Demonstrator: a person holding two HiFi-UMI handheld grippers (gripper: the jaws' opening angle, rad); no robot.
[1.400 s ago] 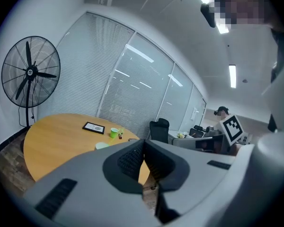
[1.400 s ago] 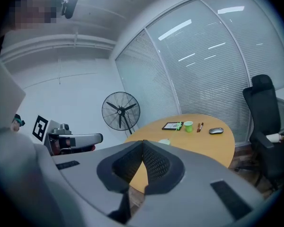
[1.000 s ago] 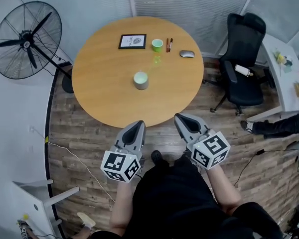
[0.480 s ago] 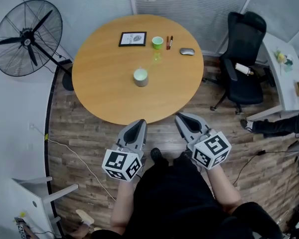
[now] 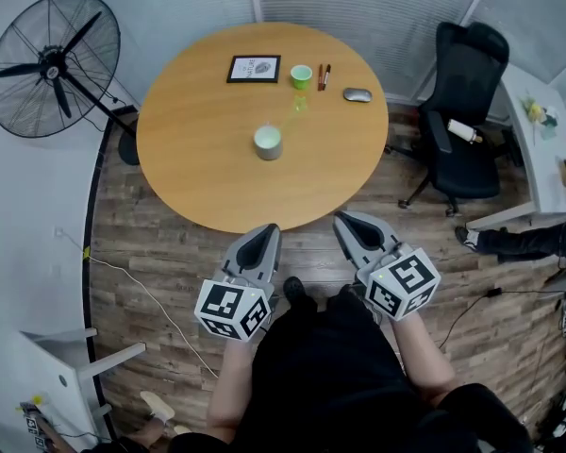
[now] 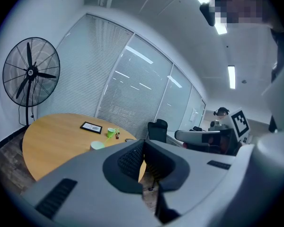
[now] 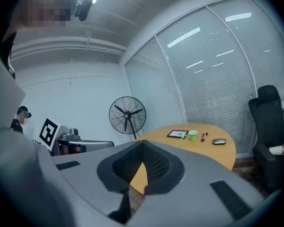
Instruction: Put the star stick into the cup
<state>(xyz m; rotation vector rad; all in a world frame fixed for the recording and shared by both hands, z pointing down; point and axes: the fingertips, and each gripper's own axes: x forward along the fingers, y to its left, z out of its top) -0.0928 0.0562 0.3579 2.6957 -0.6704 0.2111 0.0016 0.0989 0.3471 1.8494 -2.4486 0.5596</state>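
A pale green star stick (image 5: 298, 108) lies on the round wooden table (image 5: 198, 159), just in front of a small green cup (image 5: 302, 75). A grey cup with a pale rim (image 5: 268, 142) stands near the table's middle. Both grippers hang off the table's near edge, close to the person's body. My left gripper (image 5: 263, 233) is shut with nothing in it, and so is my right gripper (image 5: 343, 222). In the left gripper view the left gripper (image 6: 142, 144) points toward the grey cup (image 6: 97, 145). From the right gripper (image 7: 142, 145), the green cup (image 7: 193, 135) shows far off.
On the table's far side lie a framed picture (image 5: 254, 68), two pens (image 5: 323, 75) and a mouse (image 5: 357, 94). A standing fan (image 5: 52, 64) is at the left, a black office chair (image 5: 462, 74) and a white desk (image 5: 538, 130) at the right. A cable (image 5: 141, 295) runs over the floor.
Only the head view has shifted a little. Both grippers stay shut at the same spot and nothing on the table has moved.
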